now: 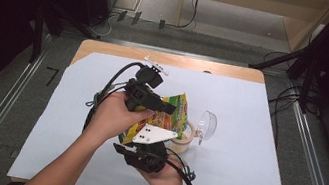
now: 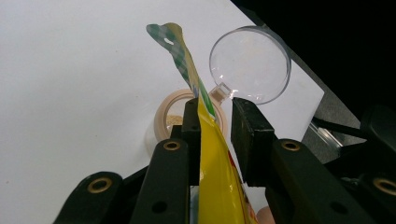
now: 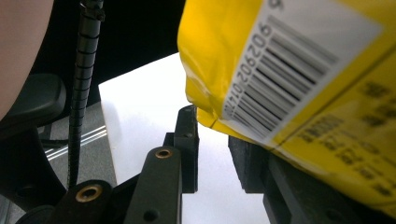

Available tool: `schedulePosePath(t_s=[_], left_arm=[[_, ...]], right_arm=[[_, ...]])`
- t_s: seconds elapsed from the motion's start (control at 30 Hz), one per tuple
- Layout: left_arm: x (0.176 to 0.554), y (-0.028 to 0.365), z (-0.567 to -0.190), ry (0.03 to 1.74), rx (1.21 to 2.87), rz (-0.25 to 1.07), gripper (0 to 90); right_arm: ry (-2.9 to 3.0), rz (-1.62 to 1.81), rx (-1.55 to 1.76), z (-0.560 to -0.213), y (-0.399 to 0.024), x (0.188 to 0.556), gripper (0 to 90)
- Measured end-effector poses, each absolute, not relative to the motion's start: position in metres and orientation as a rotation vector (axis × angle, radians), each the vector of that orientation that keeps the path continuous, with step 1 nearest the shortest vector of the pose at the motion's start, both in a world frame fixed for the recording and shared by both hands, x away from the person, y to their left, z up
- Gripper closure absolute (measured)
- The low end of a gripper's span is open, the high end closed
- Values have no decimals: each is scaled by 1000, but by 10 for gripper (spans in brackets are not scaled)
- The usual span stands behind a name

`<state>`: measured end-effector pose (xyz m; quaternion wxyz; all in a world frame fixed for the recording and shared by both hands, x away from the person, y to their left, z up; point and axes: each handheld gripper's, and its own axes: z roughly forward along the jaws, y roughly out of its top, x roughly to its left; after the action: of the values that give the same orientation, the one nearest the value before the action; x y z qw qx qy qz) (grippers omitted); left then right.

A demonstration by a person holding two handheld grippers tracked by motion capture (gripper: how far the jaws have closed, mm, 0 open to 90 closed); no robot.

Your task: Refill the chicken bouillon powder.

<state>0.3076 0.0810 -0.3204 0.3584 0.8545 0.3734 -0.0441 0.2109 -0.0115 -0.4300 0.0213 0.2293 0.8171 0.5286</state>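
The high view looks forward and down from above the person's side, taking in the whole white-covered worktop [image 1: 250,112]. The left gripper view rides close behind its black fingers [image 2: 191,126], facing toward 2 o'clock of the worktop. The right gripper view looks close up toward 10 o'clock. All three share the yellow printed foil bag [image 1: 168,116] [image 2: 217,186] [image 3: 289,70].

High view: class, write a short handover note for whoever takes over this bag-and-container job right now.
Left gripper: yellow bag stands between its fingers; firm grip unclear.
Right gripper: at the bag's bottom corner; grip unclear.
Round container sits on the white table, below the bag, with its clear lid swung open.
Done: lid open, bag lifted over the container.
Left, probably: fill, shut lid.
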Motion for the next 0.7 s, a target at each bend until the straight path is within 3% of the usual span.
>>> schedulePosePath(t_s=[0.7], left_arm=[[307, 78, -320, 954, 2208, -110, 756]], right_arm=[[2526, 1631, 713, -430, -13, 211, 748]])
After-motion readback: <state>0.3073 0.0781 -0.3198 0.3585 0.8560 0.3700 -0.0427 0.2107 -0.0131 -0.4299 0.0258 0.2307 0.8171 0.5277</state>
